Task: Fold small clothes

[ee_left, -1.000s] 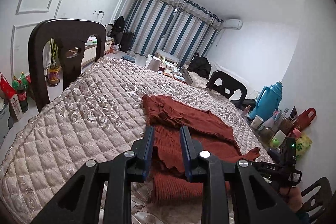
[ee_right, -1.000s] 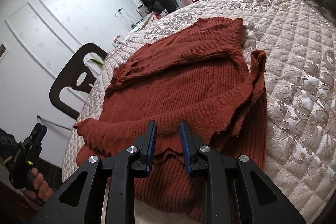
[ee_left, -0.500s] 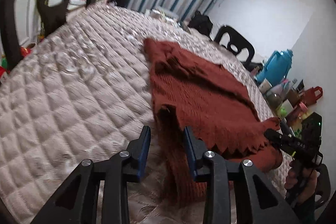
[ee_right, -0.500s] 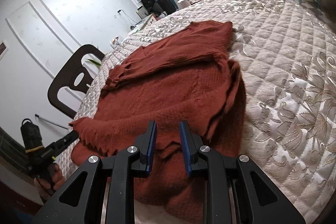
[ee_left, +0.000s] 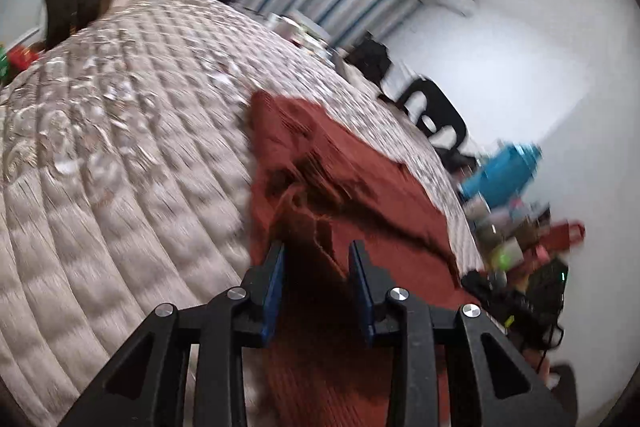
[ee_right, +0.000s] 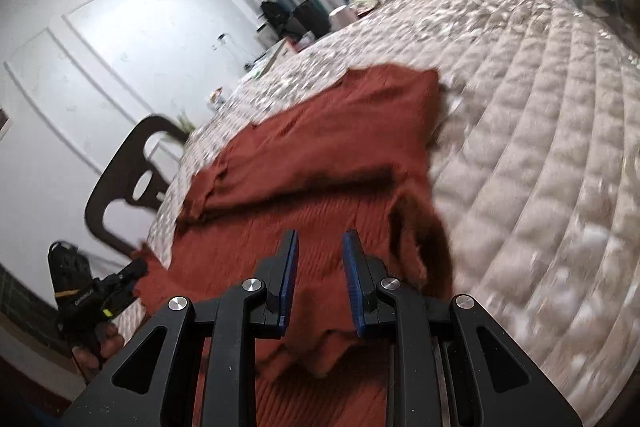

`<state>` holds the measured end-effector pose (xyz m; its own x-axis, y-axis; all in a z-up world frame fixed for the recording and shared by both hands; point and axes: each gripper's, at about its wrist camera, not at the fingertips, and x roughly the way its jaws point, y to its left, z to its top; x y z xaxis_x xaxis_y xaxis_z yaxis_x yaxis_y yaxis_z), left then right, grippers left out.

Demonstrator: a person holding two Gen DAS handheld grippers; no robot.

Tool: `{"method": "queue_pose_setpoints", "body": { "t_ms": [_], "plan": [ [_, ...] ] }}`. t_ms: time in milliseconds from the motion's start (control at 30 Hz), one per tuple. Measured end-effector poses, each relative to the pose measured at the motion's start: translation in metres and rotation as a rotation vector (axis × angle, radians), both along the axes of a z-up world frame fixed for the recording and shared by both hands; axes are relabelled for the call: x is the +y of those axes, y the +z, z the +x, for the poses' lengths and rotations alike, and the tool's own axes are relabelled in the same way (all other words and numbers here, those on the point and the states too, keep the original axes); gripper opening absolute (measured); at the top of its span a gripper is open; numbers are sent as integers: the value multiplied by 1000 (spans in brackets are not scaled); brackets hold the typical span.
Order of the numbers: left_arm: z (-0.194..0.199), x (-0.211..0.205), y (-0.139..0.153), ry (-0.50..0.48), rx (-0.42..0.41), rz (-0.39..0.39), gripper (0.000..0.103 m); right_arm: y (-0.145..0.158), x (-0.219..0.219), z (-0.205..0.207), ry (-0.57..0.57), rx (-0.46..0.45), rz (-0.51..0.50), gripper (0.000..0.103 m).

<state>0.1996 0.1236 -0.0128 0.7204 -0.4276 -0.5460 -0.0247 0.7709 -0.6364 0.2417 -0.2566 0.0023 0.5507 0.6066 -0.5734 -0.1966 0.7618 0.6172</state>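
The left tongs (ee_left: 316, 259) stand a little apart, knit from the rust-red sweater (ee_left: 340, 179) lying between the blue pads; whether they pinch it I cannot tell through the blur. The right tongs (ee_right: 319, 259) are likewise narrowly apart, with the sweater's scalloped hem (ee_right: 316, 359) draped between and beneath the fingers; a grip cannot be confirmed. Both point forward and down over the quilted table (ee_left: 120, 155). The sweater (ee_right: 320, 155) lies partly folded near the table's near edge. The left view shows a blue jug (ee_left: 500, 171) at far right; the right view shows the person's other hand (ee_right: 96, 347) gripping the left tool's handle.
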Motion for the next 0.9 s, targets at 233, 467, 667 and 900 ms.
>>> {"method": "queue_pose_setpoints", "body": {
  "t_ms": [233, 467, 667, 900],
  "plan": [
    [-7, 11, 9, 63, -25, 51, 34, 10, -24, -1, -54, -46, 15, 23],
    [-16, -12, 13, -11, -47, 118, 35, 14, -54, -20, -145, -110, 68, 23],
    [-10, -30, 9, -41, -19, 196, 35, 7, -41, -21, -96, -76, -25, 23],
    [-8, -29, -9, -10, 66, 293, 35, -17, -31, -15, -61, 31, -153, 23]
  ]
}}
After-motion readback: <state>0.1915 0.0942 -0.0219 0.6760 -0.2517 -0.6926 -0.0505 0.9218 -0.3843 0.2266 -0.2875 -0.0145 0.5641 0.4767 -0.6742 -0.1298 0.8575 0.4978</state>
